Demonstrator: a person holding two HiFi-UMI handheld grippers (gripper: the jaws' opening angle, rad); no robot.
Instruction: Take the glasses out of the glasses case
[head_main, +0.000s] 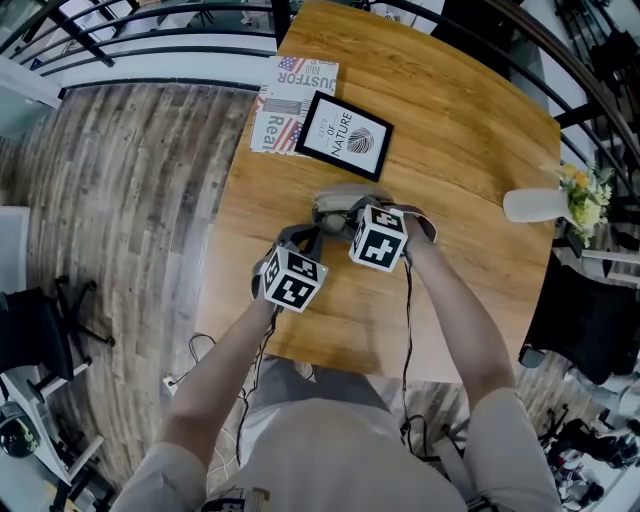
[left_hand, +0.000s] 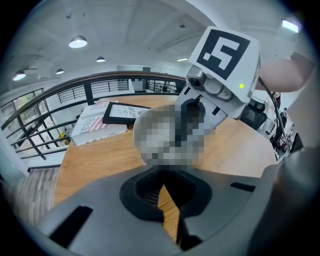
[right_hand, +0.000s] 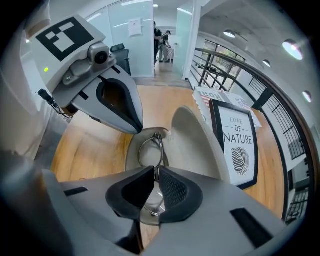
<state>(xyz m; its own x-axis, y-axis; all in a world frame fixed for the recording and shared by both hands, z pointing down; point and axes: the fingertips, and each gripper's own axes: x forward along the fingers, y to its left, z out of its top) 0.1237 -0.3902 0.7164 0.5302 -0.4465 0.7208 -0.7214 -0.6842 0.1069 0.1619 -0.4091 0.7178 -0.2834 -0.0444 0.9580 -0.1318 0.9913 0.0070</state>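
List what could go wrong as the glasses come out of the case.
1. The right hand-held gripper pinches only the thin wire rim of the glasses. They may slip, twist or bend on lifting.
2. The left hand-held gripper is shut on nothing and sits by the edge of the case. The case might slide or rise with the glasses.

Round ceiling lamps (left_hand: 78, 42) gave me bright, even light, so the bench (head_main: 450, 150) carried only faint, soft shadows and a mild sheen. Both gripper views bowed strongly toward dark, vignetted corners, and my left gripper (left_hand: 164, 187), so close, looked soft.
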